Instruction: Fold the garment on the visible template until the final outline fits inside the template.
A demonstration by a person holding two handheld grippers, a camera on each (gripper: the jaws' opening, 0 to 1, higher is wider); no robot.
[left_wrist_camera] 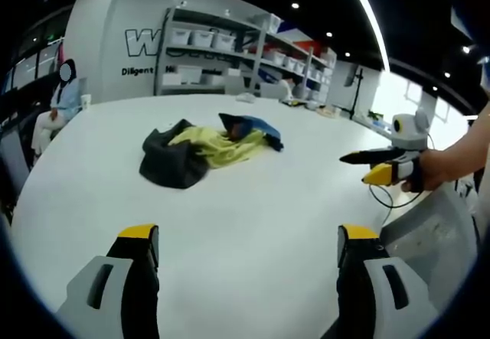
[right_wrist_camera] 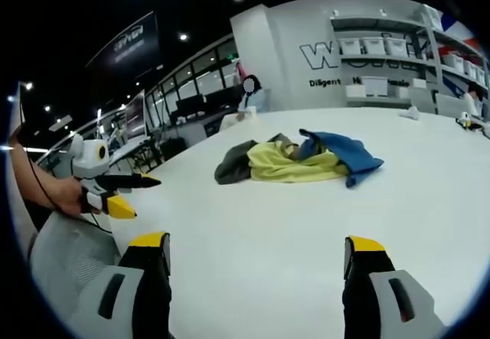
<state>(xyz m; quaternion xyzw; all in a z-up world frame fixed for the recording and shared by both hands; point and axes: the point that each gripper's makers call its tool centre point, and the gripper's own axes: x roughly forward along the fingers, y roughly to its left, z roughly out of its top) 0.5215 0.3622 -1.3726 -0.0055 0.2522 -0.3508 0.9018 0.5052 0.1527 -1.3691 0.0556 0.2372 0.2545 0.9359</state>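
White table (left_wrist_camera: 230,216), crumpled garments (left_wrist_camera: 207,149) mid-surface; shelving (left_wrist_camera: 230,48) behind, perhaps storeroom; both tools' jaws apart

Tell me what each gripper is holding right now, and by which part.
Nothing is held. The left gripper and right gripper both have open jaws over bare table, well short of the pile of garments.

My left gripper (left_wrist_camera: 249,251) is showing two black jaws tipped in yellow, each sitting on a pale grey moulded block with a dark slot. My right gripper (right_wrist_camera: 257,262) is wearing the same black, yellow and grey. A thin dark cable is trailing from each one.
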